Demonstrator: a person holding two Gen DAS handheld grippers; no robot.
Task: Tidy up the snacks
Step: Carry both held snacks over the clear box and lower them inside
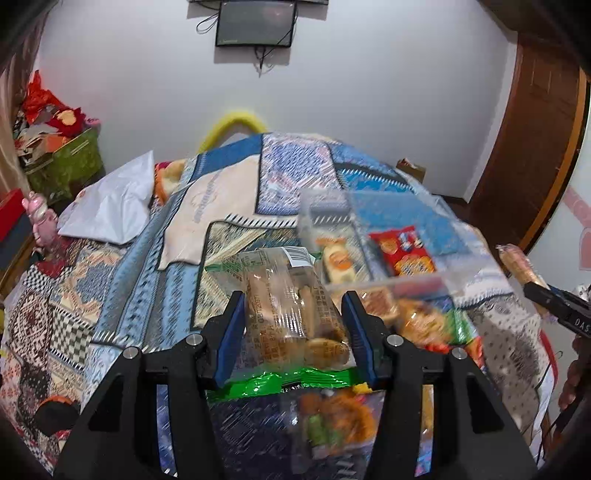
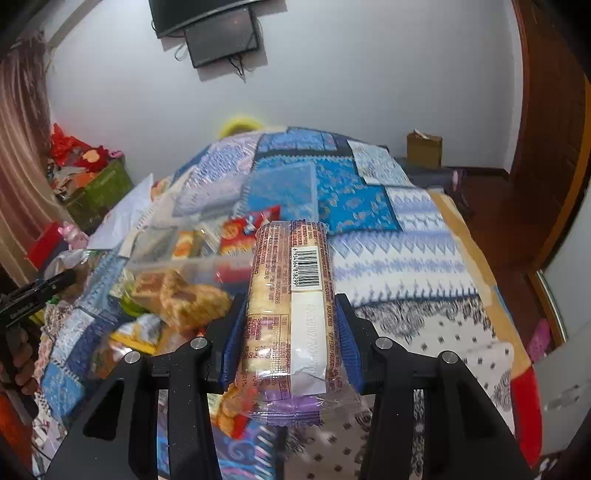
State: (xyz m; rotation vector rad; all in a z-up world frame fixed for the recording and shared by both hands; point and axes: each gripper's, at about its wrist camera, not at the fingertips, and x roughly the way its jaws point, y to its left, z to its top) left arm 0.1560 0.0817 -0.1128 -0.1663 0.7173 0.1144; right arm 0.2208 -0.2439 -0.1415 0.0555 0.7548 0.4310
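Left gripper [image 1: 295, 325] clamped on green-edged biscuit pack [image 1: 291, 306], held clear of bed for carrying. Right gripper [image 2: 290, 328] pinched purple-ended cracker roll [image 2: 291, 306] upright, barcode up. Clear organizer box [image 1: 373, 251] at one o'clock on quilt [image 1: 122, 280], probably destination; loose snack pile [image 1: 424, 321] just before it.

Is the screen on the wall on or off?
Off, it seems: the screen is dark and shows no picture in both views.
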